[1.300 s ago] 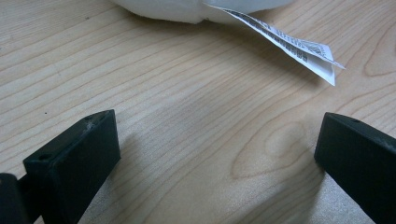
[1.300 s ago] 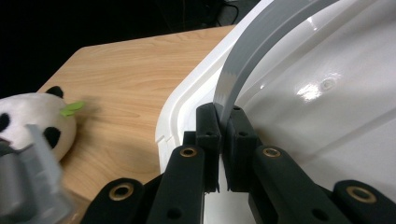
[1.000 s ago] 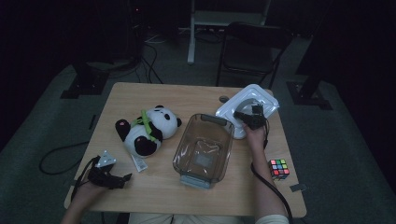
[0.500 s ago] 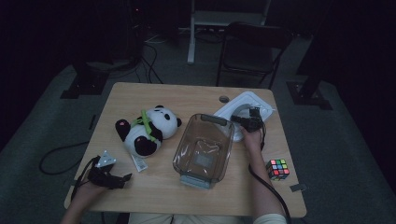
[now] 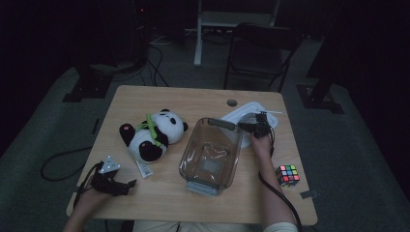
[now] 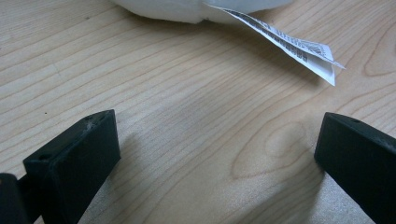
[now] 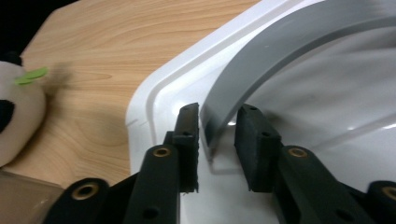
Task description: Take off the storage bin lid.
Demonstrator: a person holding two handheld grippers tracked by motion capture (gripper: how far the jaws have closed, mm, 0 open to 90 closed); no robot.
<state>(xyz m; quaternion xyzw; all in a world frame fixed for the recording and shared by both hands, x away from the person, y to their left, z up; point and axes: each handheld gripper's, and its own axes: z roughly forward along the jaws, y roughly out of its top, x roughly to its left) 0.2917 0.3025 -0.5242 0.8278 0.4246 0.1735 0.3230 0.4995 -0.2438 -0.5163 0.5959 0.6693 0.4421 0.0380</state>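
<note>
We see the white lid (image 5: 251, 116) lying flat at the table's (image 5: 183, 99) far right corner, just beside the clear container (image 5: 211, 151). Our right gripper (image 7: 217, 135) sits over the lid's grey handle (image 7: 261, 70); its jaws have just been opening, and the handle's end stands between them with a gap. Our left gripper (image 6: 215, 154) rests near the panda plush (image 5: 153, 135), jaws wide apart.

The room was dim, and the floor around the table (image 5: 193, 104) fell into near blackness. Close up, light from overhead fell evenly, the jaws cast soft shadows, and the white lid (image 7: 327, 116) showed glare streaks.
</note>
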